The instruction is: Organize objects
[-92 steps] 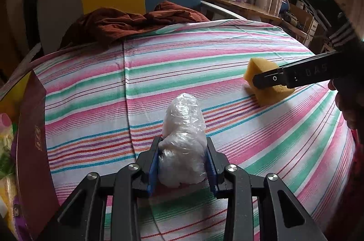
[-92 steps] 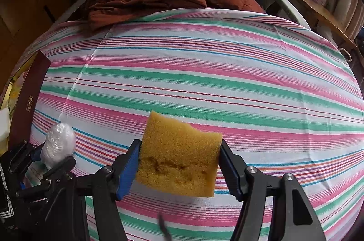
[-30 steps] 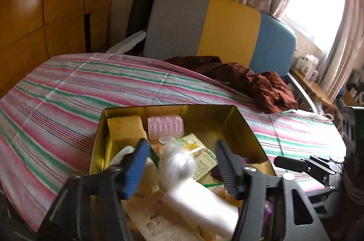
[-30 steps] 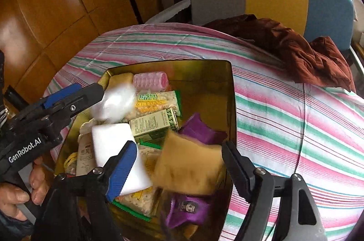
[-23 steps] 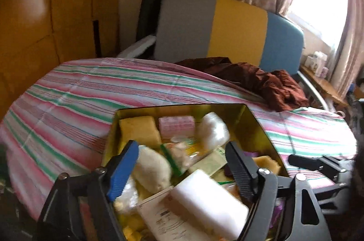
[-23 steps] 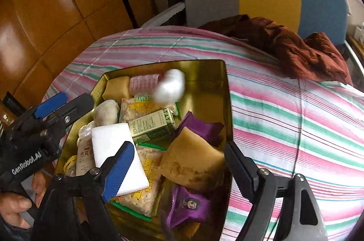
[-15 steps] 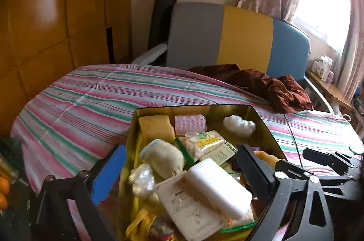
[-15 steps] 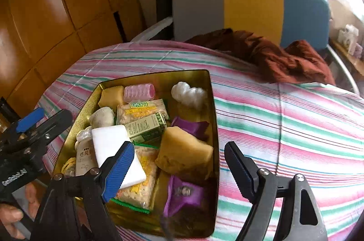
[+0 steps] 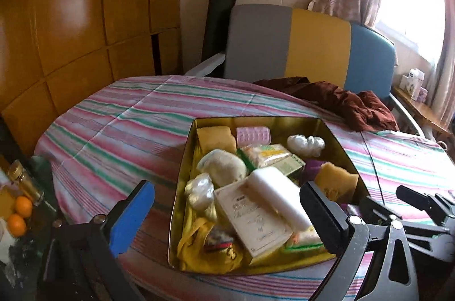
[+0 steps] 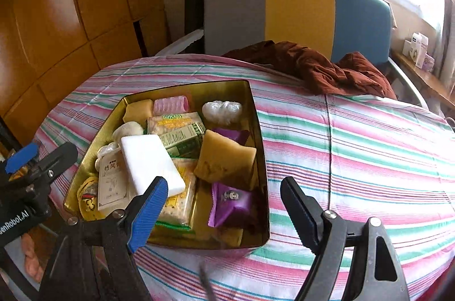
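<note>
the yellow sponge (image 10: 226, 158) and the plastic-wrapped bundle (image 10: 222, 109) are seen lying inside the gold tin (image 10: 257, 113). both the left gripper (image 9: 227, 204) and right gripper (image 10: 224, 204) are held apart and empty. nothing loose is seen on the striped cloth (image 10: 355, 144), so the sorting is judged nearly done.

Tin (image 10: 257, 113): gold metal, glossy, its inner walls mirroring the contents. Sponge (image 10: 224, 158): porous yellow foam, matt and rough. Bag (image 10: 221, 109): crumpled clear plastic film, shiny. White block (image 10: 150, 161): smooth, matt. Purple packet (image 10: 230, 201): glossy foil-like wrap. Sheet (image 10: 355, 158): striped woven cloth, matt, lightly creased. Brown cloth (image 10: 327, 70): rumpled, dull. Wall panels (image 9: 71, 16): varnished wood, highly reflective. Tongs (image 10: 224, 201): matt black plastic, with ribbed blue pads (image 10: 148, 211).
</note>
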The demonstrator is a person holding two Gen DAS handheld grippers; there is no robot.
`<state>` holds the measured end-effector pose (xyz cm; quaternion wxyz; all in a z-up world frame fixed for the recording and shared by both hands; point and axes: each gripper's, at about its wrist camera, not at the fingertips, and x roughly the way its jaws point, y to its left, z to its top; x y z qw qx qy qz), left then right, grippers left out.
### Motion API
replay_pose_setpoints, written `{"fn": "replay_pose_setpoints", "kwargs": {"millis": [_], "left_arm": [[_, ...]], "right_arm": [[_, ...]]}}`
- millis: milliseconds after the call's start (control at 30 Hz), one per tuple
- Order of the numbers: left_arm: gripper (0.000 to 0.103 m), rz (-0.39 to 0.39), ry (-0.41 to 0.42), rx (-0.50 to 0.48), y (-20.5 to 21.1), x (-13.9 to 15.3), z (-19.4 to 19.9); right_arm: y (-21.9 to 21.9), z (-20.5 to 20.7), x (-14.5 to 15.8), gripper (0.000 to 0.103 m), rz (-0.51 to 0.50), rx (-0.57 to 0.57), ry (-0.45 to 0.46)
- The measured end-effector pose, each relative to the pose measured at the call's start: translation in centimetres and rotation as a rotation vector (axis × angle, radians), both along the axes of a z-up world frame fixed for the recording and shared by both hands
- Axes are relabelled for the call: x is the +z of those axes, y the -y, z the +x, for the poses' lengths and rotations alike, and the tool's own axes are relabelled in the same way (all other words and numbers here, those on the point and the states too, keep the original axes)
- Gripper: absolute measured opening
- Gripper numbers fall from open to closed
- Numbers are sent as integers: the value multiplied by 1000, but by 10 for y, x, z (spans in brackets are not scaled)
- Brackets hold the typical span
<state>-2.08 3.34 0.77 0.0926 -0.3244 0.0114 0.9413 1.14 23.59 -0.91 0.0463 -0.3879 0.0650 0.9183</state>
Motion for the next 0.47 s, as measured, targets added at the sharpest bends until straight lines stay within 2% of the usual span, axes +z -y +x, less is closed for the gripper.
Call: {"fn": "replay_pose_setpoints", "kwargs": {"millis": [200,367,467], "left_arm": [[103,9,24,22,3,-4,2],[102,15,-37,35,6,0,8],[102,13,-41,36,7,1,8]], "right_arm": [[3,2,0,83,9,4,3],[5,0,-3,83,13,9,15],[7,-1,-2,83,19,12,11]]}}
